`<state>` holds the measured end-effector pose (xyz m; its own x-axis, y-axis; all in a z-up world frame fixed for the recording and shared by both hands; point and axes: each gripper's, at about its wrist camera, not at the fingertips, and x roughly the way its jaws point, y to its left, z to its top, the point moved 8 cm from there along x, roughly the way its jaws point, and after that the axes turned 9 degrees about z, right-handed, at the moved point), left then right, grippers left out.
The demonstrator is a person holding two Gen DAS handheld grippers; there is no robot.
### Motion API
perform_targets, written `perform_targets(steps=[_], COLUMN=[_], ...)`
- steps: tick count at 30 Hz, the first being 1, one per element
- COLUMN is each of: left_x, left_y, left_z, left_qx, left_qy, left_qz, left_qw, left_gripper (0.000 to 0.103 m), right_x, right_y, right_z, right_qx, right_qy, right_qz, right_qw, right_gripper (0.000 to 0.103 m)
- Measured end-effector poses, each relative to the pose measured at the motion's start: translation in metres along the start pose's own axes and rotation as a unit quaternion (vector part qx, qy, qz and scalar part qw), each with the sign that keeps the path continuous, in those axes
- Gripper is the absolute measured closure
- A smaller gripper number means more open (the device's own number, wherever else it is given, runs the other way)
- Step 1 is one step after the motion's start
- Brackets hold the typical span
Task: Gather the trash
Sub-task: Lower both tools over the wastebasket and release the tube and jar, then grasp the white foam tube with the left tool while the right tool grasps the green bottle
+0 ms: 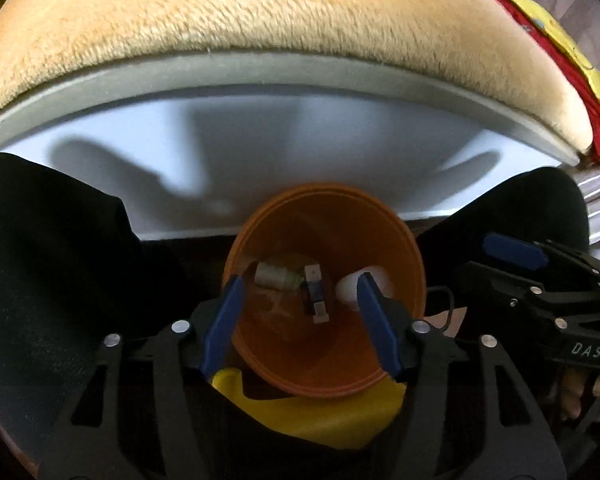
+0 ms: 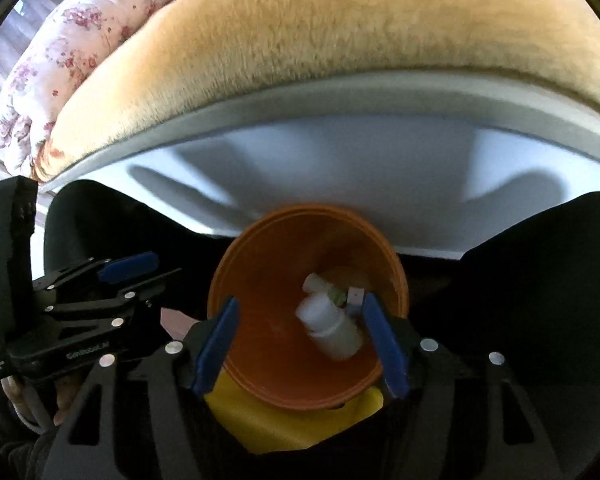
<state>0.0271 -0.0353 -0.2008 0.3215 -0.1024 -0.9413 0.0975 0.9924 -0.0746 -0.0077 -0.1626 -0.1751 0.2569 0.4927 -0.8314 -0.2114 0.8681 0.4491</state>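
Observation:
An orange bucket stands below both grippers, on a yellow base. In the left wrist view it holds a small pale bottle, a blue-and-white packet and a white item. In the right wrist view a blurred white bottle is inside the bucket, between my fingers. My left gripper is open and empty over the bucket. My right gripper is open over it too. Each gripper shows at the side of the other's view: the right one and the left one.
A white table surface with a grey edge lies beyond the bucket. A tan furry cushion lies behind it. A red and yellow cloth is at far right, a floral quilt at far left. Black fabric flanks the bucket.

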Motion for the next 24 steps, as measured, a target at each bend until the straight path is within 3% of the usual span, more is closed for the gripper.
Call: perform_targets(steps=[4,6,9,13,15,18,24], left_x=[-0.031,-0.063,-0.103,-0.119,-0.113,-0.098,-0.047], left_y=[0.001,-0.001,0.000,0.009,0.014,0.015,0.029], left_z=[0.012,0.030,0.071,0.138,0.175,0.218,0.273], left_qx=[0.002,0.004,-0.009,-0.036,-0.055,-0.081,-0.114], left_qy=[-0.046,-0.087,-0.145,-0.178,-0.178,-0.154,-0.088], left_qz=[-0.009,-0.020,-0.030,-0.010,0.015,0.024,0.050], left_qw=[0.9989,0.9960,0.9890,0.9834,0.9824,0.9845,0.9882], left_gripper=[0.045,0.043,0.030,0.026,0.024,0.023,0.023], right_x=[-0.025,-0.040,-0.064,-0.081,-0.085,-0.090,-0.092], right_y=[-0.001,-0.002,-0.005,-0.009,-0.009,-0.013,-0.026], right_z=[0.004,0.006,0.017,0.032,0.035,0.035,0.034], right_qx=[-0.001,0.003,0.013,0.015,0.013,0.010,0.024], right_qy=[-0.038,-0.059,-0.095,-0.124,-0.133,-0.137,-0.140], right_qz=[0.003,0.009,0.029,0.039,0.043,0.047,0.052], right_qw=[0.999,0.998,0.995,0.991,0.990,0.989,0.989], right_gripper=[0.039,0.039,0.039,0.038,0.038,0.038,0.038])
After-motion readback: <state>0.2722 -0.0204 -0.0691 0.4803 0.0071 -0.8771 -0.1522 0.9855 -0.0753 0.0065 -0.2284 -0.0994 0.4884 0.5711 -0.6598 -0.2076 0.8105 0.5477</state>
